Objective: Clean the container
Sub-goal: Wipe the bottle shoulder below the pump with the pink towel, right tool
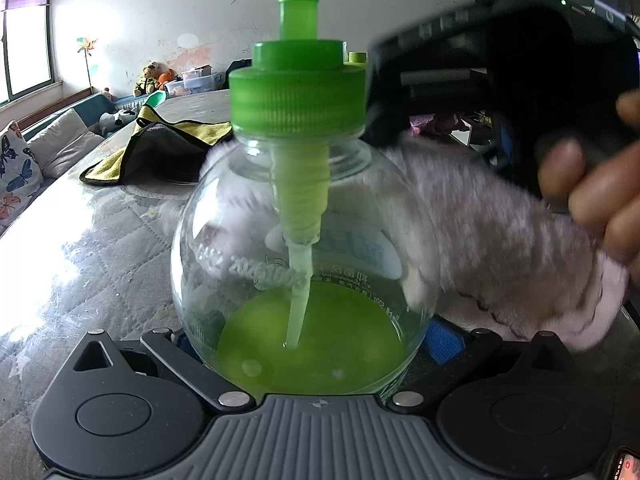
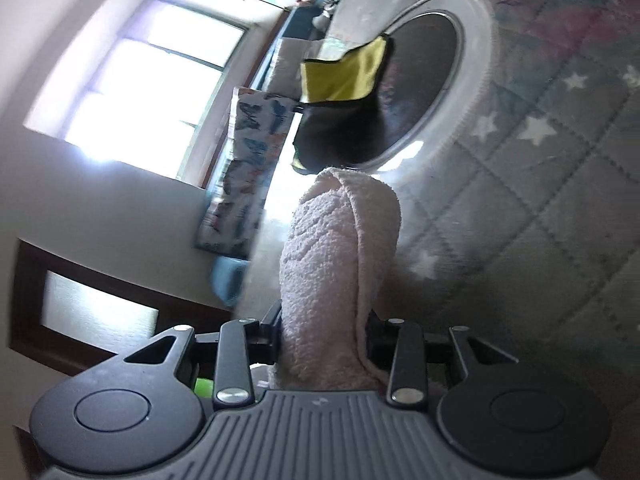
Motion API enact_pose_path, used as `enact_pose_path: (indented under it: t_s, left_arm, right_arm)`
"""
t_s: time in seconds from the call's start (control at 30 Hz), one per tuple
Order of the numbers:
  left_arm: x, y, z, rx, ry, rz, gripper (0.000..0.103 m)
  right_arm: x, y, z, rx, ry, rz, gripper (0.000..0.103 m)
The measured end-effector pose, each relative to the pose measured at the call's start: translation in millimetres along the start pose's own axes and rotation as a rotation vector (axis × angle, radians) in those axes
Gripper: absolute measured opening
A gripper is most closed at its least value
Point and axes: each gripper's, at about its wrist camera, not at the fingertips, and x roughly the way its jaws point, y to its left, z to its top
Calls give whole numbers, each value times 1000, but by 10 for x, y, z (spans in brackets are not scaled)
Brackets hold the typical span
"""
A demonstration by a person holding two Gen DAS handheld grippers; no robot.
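Observation:
A clear round pump bottle (image 1: 248, 264) with a green cap (image 1: 298, 96) and green liquid (image 1: 312, 352) at the bottom fills the left wrist view. My left gripper (image 1: 308, 340) is shut on its lower body. My right gripper (image 2: 324, 340) is shut on a pale pink towel (image 2: 340, 264). In the left wrist view the towel (image 1: 500, 240) lies blurred against the bottle's right shoulder, under the black right gripper body (image 1: 500, 80) and a person's fingers.
A yellow and grey cloth (image 1: 160, 148) lies on the quilted star-patterned table cover (image 1: 80, 264), partly over a round glass turntable (image 2: 460, 92). A sofa with a butterfly cushion (image 1: 16, 176) stands left by the window. Boxes and plush toys sit at the back.

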Motion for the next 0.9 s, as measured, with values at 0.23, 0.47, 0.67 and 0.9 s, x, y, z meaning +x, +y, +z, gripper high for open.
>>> enact_pose_path:
  t_s: [0.23,0.47,0.67,0.9]
  left_arm:
    - [0,-9,-6,1,0,1,103]
    - [-21,-16,6,1,0,1,103]
    - [-41,-23,8,0,0,0,103]
    - [-38,-28,9,-1,0,-1,103]
  right_arm:
    - [-82,-74,-163,-34,4,-109,36]
    - [-317,112,-241,-102,-29,-107,36]
    - [-391,368,-124,-144,-46,-9,36]
    - [-150,224,-75,-100,-19,-56,36]
